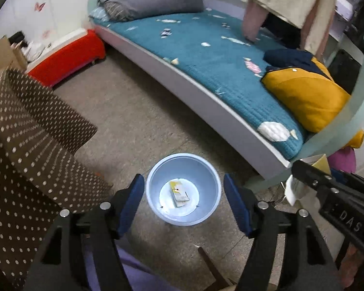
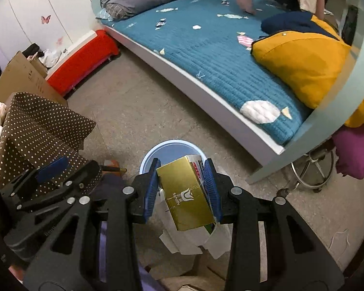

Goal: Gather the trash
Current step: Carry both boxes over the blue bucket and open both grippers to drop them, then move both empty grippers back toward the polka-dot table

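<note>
So I'm mid-drop right now. Everything hangs off the blue bin sitting on the floor just off the foot corner of the bed.

My left gripper hovers right above the bin with its jaws standing wide apart and nothing between them. A small yellow-and-white packet already lies flat on the bin's bottom, so that side looks done.

My right gripper is clamped on a gold carton, pads pressing both long sides, with some white paper scraps hanging underneath it. In the right wrist view the carton sits over the near rim of the bin and covers most of it.

Next move as I see it: nudge the right hand further over the bin's middle, then open up so carton and paper fall inside. The dangling paper might catch the rim or flutter out, so I'd go low first.
</note>
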`<state>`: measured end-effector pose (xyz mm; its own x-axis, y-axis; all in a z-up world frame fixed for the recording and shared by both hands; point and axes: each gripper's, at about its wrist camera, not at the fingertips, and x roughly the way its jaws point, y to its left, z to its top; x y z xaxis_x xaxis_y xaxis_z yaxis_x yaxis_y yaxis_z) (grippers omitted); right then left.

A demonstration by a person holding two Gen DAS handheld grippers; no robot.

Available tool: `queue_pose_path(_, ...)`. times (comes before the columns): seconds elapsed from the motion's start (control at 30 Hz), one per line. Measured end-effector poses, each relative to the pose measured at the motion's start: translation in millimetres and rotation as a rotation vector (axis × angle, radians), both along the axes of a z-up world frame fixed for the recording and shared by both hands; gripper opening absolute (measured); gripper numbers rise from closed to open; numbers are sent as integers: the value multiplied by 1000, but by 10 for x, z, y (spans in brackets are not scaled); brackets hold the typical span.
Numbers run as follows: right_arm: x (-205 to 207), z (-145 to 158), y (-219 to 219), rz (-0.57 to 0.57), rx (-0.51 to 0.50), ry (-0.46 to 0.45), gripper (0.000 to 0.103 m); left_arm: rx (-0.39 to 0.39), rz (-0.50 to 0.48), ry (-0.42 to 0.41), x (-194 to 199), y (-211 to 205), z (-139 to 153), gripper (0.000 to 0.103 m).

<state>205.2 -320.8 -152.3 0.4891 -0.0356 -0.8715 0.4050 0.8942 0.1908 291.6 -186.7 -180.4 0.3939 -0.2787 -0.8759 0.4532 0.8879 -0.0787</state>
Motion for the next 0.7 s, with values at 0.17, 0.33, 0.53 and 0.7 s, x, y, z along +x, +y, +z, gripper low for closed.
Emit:
queue_pose_path(0.17, 191, -103, 151, 51, 18, 17, 37, 13, 70, 16, 112, 314, -37, 71)
queue_pose_path(0.33, 398, -93, 314, 106, 17, 2, 43, 15, 124, 25, 202, 563, -10, 73)
queue_pose_path(0.53, 521, -93, 291, 58, -16, -13, 82, 15, 139, 20, 213, 677, 32, 75)
queue_pose_path(0.7, 471, -230, 274, 53, 7, 45, 82, -3, 132, 50, 218, 693, 6, 76)
